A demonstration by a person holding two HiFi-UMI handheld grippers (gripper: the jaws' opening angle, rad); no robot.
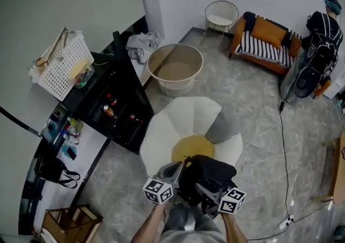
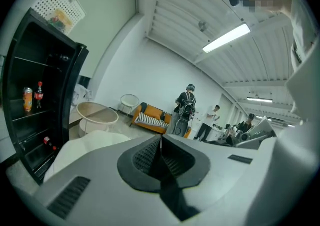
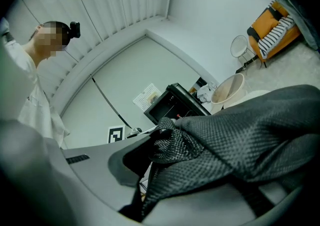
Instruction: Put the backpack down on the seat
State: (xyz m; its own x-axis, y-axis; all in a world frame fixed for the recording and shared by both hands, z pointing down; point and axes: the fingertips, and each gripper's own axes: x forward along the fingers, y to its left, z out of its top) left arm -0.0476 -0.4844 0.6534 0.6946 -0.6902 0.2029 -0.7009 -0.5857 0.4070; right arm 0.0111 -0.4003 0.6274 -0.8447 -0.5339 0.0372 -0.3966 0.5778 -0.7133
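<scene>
At bottom centre, head view: black backpack (image 1: 207, 172) held between the two grippers, over the near edge of the white petal-shaped chair (image 1: 183, 118).
Backpack axis, head view: long side runs left to right across the picture, from one gripper to the other; top end can't be told.
Backpack contact, head view: overlaps the near rim of the yellow seat cushion (image 1: 191, 147); resting or hanging, can't tell.
Left gripper, head view: left gripper (image 1: 178, 167) at the backpack's left edge, tips pointing up-picture toward the chair.
Right gripper, head view: right gripper (image 1: 207, 188) at the backpack's lower right, tips buried in the black fabric.
Surroundings, head view: beige tub (image 1: 175, 67) beyond the chair, black cabinet (image 1: 116, 110) to its left, orange sofa (image 1: 267, 42) far right.
Jaws, left gripper view: pads pressed together in a thin line, no fabric seen between them.
Ahead, left gripper view: white chair low left, tub and sofa behind it.
Jaws, right gripper view: clamped on a bunched fold of the backpack's black mesh.
Backpack, right gripper view: fills the right and lower picture, stretching away to the right from the jaws.
</scene>
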